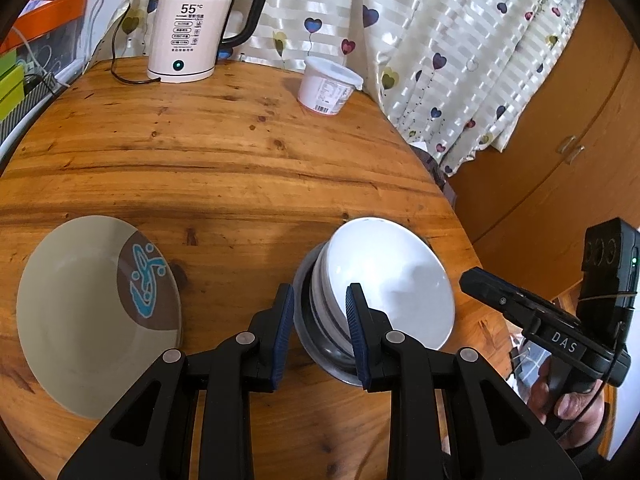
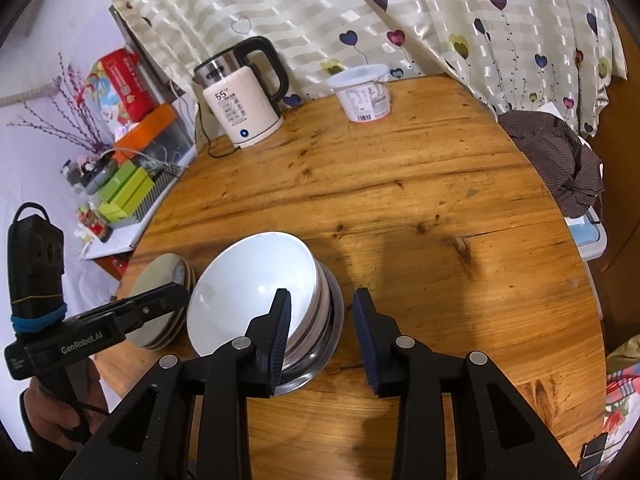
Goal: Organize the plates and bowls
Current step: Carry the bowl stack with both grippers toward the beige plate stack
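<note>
Near the front edge of the round wooden tabletop (image 1: 240,152), a white ceramic bowl (image 1: 396,284) lies tilted in a stack nested in a steel bowl (image 1: 320,344), mouth facing up and towards the viewer. Left gripper (image 1: 320,328) straddles the rims, fingers spread; right gripper (image 2: 322,332) likewise spread, empty. A beige plate (image 1: 80,320) lies towards the left edge.

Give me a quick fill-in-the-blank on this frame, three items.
1. The white bowl sits tilted in a ___ bowl.
2. The kettle display reads ___.
3. The plate lies to the ___ of the left tongs in their view.

Missing words: metal; 55; left
</note>
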